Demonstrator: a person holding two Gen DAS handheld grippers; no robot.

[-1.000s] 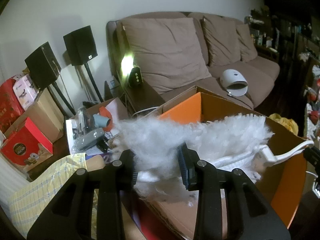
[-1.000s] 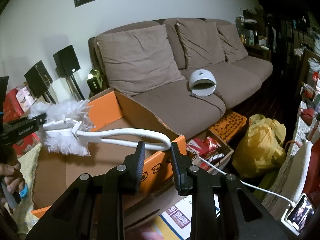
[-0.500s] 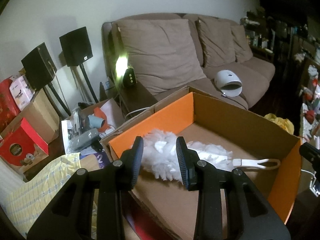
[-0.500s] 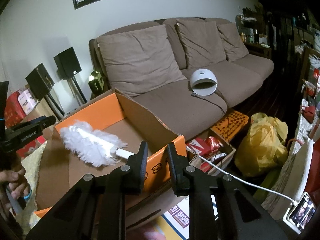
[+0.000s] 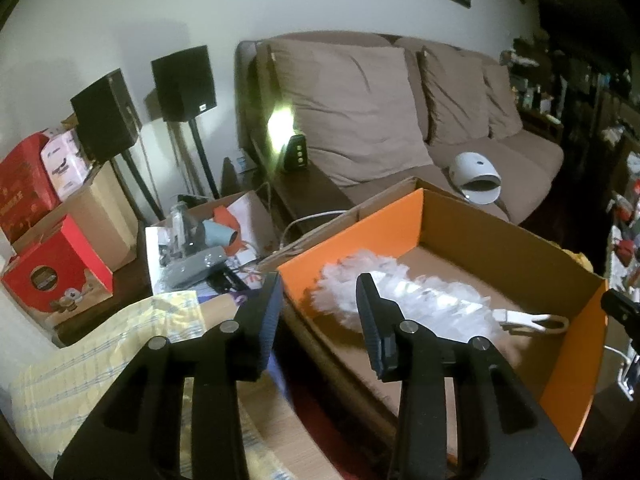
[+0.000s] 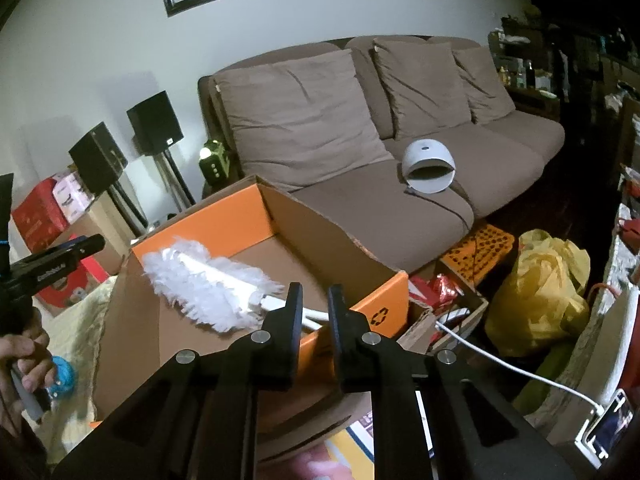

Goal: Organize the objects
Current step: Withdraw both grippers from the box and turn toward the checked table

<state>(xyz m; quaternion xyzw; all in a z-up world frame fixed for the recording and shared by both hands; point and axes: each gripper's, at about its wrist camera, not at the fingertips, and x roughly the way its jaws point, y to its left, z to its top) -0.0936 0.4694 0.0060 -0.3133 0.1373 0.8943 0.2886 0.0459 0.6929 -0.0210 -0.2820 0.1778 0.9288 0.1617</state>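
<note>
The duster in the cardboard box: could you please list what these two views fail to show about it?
- Right wrist view: the duster handle's end is hidden behind the right gripper fingers.
- Left wrist view: its fluffy middle sits behind a left gripper finger.
- Both views: the cardboard box floor beneath it is covered.

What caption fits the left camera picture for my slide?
Open left tongs hover over a cardboard box where the white feather duster lies.

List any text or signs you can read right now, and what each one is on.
Recycling-arrows sign, no words: on the orange box outer wall.
White label on the left claw: blurred, unreadable.
Badge on the black speaker: too small.
Round logo on the red carton: blurred.
</note>
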